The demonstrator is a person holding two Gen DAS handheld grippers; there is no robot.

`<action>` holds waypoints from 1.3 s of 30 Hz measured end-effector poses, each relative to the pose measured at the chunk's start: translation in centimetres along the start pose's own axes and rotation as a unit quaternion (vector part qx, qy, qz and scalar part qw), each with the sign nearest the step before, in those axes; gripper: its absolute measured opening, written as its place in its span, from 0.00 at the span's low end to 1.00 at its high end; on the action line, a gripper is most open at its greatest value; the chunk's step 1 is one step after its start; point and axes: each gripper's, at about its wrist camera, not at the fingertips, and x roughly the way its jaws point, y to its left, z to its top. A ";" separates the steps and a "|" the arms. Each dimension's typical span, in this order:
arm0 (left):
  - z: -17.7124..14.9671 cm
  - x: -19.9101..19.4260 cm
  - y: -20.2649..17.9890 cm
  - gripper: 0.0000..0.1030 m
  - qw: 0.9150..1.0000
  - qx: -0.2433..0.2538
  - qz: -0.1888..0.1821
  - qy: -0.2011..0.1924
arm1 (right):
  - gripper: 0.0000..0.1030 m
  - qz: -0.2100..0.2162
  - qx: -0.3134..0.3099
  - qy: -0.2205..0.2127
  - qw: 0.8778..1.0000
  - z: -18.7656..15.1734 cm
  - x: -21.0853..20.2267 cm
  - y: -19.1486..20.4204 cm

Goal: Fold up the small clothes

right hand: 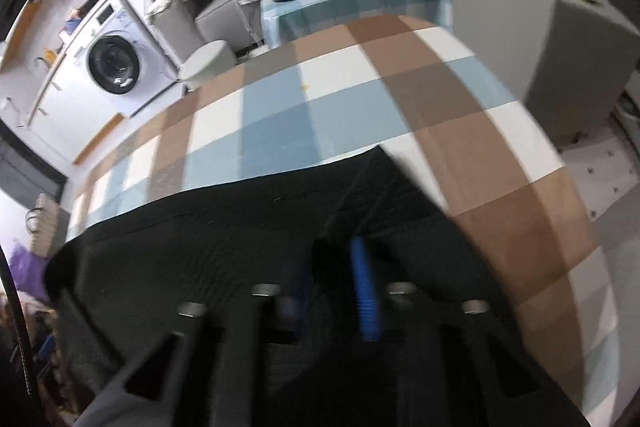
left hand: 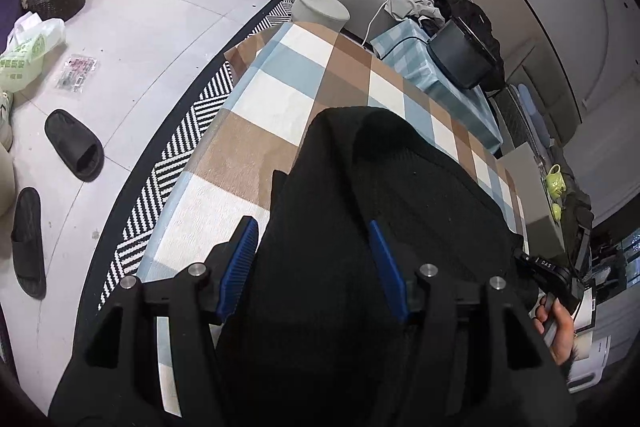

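Left wrist view showed the left gripper (left hand: 316,259) spread wide, the black garment (left hand: 400,195) draped between its blue pads and lying long across the checked tablecloth (left hand: 256,115). Right wrist view showed the right gripper (right hand: 340,267) pressed together, pinching the cloth's near right part.
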 end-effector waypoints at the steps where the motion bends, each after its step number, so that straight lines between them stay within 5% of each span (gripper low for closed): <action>1: -0.1 -0.1 0.1 0.53 1.000 -0.002 -0.001 -0.001 | 0.00 0.000 0.004 -0.003 1.000 0.1 -0.1 -0.3; 4: 0.0 -0.7 0.4 0.53 1.000 -0.007 -0.005 -0.006 | 0.00 0.054 0.019 -0.055 0.997 0.7 -2.5 -0.8; 7: 0.0 -1.3 0.5 0.53 1.000 -0.007 -0.003 -0.012 | 0.00 0.044 0.030 -0.121 0.991 1.8 -5.6 -1.5; 9: 0.0 -1.4 0.6 0.53 1.000 -0.008 -0.003 -0.012 | 0.05 0.058 0.045 -0.102 0.992 2.3 -5.8 -2.2; 11: -0.3 -1.5 0.4 0.53 1.000 -0.004 0.000 -0.013 | 0.34 0.071 0.054 -0.062 0.994 2.0 -4.9 -2.5; 12: -0.5 -1.3 0.4 0.54 1.000 -0.001 0.002 -0.012 | 0.40 0.071 0.050 -0.056 0.995 1.3 -4.6 -2.6; 22: -5.5 -0.4 -0.1 0.54 0.997 0.055 0.023 0.044 | 0.57 0.080 0.038 -0.047 0.995 -7.2 -9.2 -6.1; 32: -11.6 -1.7 -1.7 0.57 0.990 0.126 0.045 0.039 | 0.57 0.081 -0.014 -0.009 0.997 -16.9 -10.9 -8.6; 37: -13.7 -1.7 -3.5 0.28 0.979 0.183 0.090 0.020 | 0.57 0.085 -0.049 -0.022 0.995 -18.3 -11.1 -7.7; 39: -14.3 -1.9 -3.9 0.23 0.979 0.186 0.082 0.025 | 0.48 0.072 -0.064 -0.026 0.995 -18.6 -10.9 -7.4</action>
